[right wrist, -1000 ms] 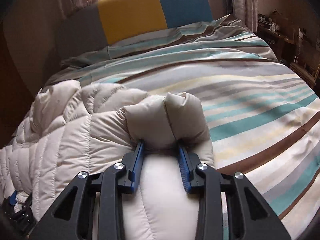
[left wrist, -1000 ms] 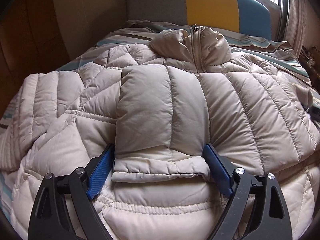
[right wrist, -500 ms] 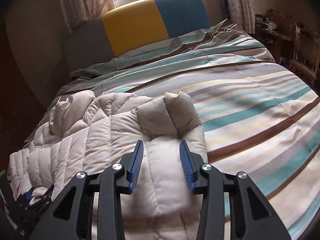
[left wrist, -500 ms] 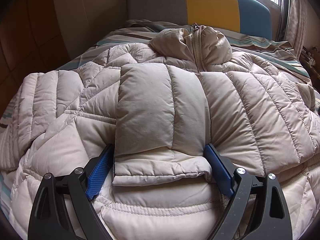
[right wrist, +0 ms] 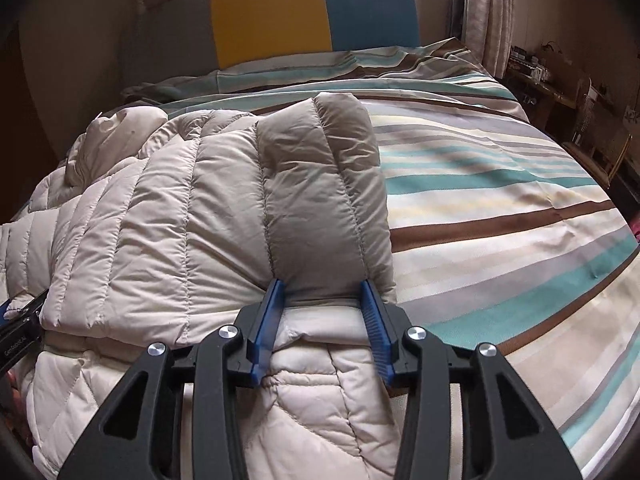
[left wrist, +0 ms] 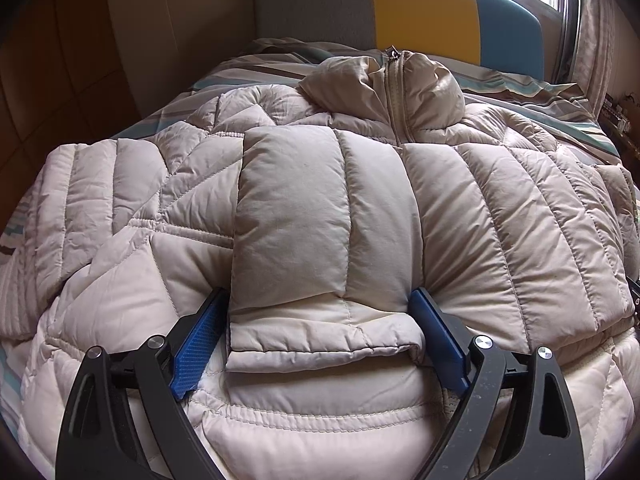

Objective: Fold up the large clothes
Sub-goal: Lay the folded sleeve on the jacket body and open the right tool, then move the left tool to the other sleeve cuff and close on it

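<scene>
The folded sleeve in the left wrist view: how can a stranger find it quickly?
Start at the striped bed and the beige puffer jacket spread on it. Below the zipped collar, one sleeve lies folded across the chest. Its cuff sits between the wide-open left gripper fingers, a raised rectangular slab over the quilted body.

Puffer jacket (left wrist: 480, 216) hem cut off by the lower picture edge, most of the bed (right wrist: 500, 200) near its left edge hidden beneath it, left gripper (right wrist: 18, 320) clipped at frame edge, cluttered shelf (right wrist: 536, 76) beyond bed's right edge too blurred to read
</scene>
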{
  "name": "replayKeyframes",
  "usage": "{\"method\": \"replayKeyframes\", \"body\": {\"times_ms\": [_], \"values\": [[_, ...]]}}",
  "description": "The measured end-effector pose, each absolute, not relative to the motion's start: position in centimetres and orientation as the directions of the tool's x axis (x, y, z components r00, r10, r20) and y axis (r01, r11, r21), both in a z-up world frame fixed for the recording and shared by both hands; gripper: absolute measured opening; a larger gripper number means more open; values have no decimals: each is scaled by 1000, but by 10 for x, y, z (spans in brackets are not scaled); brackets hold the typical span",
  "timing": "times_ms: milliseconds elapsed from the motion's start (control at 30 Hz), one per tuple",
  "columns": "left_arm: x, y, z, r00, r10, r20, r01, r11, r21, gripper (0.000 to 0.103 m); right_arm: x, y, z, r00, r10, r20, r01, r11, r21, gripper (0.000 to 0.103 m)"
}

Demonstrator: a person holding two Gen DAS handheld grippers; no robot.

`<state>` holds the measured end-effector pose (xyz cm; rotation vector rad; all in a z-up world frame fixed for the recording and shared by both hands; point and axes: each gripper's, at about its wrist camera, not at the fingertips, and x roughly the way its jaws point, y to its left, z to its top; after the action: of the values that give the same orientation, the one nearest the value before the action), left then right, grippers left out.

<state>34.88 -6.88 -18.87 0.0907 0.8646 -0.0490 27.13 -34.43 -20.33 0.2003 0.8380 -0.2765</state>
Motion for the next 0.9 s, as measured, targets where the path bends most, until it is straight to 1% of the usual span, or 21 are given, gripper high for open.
{"method": "replayKeyframes", "body": {"times_ms": [100,133,167,200,233,267,367,467,533,633,900], "values": [[349,-69,-187,645,-5,-764,80,995,61,92,271,-345,-204,632,-174,-755,326,944,56,44],[349,-69,-185,643,-9,-766,80,995,55,93,271,-345,-205,630,-178,-756,332,942,55,47],[349,-65,-183,637,-23,-770,81,996,37,96,271,-347,-206,621,-187,-762,347,936,53,51],[348,-63,-181,631,-39,-774,83,996,18,99,270,-351,-208,612,-189,-768,362,930,60,61],[345,-58,-178,625,-63,-778,91,996,-8,100,270,-356,-209,608,-174,-775,369,926,82,65],[343,-55,-176,623,-82,-778,98,995,-27,100,270,-359,-210,611,-156,-776,368,924,104,66],[333,-36,-166,627,-128,-769,91,992,-91,100,269,-358,-209,610,-170,-774,368,926,86,66],[325,-11,-152,657,-119,-745,38,991,-125,100,269,-356,-209,608,-181,-773,369,926,73,66],[322,15,-144,678,-96,-729,-17,989,-146,100,269,-356,-209,606,-184,-774,371,926,71,67],[321,53,-135,701,-24,-713,-108,984,-139,100,269,-355,-208,605,-187,-774,373,925,69,68],[314,169,-142,659,136,-740,-393,901,-184,100,268,-355,-209,602,-196,-774,377,924,60,69]]}}
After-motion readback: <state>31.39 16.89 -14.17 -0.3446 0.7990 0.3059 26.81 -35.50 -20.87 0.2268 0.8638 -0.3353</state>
